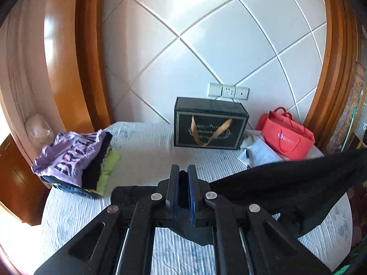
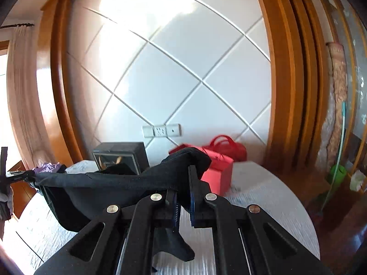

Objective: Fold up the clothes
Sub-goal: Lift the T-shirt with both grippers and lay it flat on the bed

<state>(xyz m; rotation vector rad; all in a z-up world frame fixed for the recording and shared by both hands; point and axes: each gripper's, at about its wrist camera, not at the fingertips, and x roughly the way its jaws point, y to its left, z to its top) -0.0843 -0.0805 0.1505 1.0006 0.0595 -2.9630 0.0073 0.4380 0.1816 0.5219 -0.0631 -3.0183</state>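
A black garment (image 1: 286,178) is held stretched in the air above the bed (image 1: 142,158) between the left claw (image 1: 182,178) and right claw (image 2: 182,183), each clamped on an edge, probably to straighten it for folding, with the folded pile (image 1: 78,158) at ten o'clock.

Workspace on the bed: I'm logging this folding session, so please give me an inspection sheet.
Surface: bed with a pale ribbed cover.
Job's things: black garment held in the air, stretched between both grippers.
Clutter: clothes pile, black box, red bag, papers with a pen.
Grippers: left gripper and right gripper each clamp the garment.
Cables: nothing seen.
Surroundings: white panelled wall, wall sockets, wood frame.
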